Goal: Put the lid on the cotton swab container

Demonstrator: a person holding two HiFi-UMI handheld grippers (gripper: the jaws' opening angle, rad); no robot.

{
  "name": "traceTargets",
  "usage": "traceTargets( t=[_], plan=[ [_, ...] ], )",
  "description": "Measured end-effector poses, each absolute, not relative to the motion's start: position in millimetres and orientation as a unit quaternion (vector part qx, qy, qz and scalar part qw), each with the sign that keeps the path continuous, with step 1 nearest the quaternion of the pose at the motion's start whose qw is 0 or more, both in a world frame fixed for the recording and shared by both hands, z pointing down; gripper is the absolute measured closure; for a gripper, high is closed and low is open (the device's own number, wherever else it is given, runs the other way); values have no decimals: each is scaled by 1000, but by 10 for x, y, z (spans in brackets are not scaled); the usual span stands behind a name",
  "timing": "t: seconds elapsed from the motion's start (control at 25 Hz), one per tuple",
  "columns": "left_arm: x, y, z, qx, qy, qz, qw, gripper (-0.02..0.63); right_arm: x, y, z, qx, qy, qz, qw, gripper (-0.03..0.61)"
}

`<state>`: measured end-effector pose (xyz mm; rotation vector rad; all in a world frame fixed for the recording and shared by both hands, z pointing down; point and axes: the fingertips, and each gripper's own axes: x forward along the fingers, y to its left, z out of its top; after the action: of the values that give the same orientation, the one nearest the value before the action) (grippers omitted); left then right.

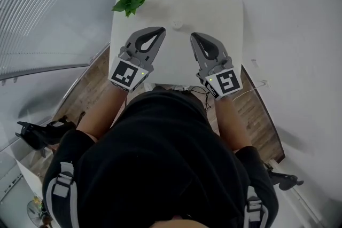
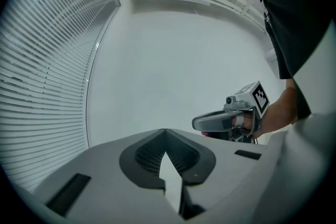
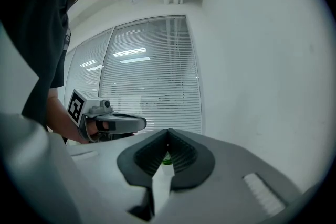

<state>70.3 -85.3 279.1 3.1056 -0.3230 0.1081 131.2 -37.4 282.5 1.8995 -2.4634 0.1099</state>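
The person's black top (image 1: pixel 160 157) fills the near foreground. Beyond it the left gripper (image 1: pixel 161 30) and right gripper (image 1: pixel 194 36) hover side by side over the white counter (image 1: pixel 230 13), each with its jaws closed together and nothing between them. A small round white piece (image 1: pixel 177 23), lid or container I cannot tell, lies toward the counter's far edge, just beyond and between both gripper tips. A green plant (image 1: pixel 130 1) stands at the far left corner.

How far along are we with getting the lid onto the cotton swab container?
Done: cannot tell; the small round white thing near the plant is too small to show a lid. In hand: nothing; left gripper and right gripper are both shut and empty above the table. Left: possibly everything.
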Motion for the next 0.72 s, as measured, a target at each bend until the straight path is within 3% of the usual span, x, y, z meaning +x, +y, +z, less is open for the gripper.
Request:
traceTargets(
  t=[0.72],
  plan=[
    [726,-907,2636,994,-109,20,-12,606,1526,-333,2679,633,-774,20,7,569]
  ],
)
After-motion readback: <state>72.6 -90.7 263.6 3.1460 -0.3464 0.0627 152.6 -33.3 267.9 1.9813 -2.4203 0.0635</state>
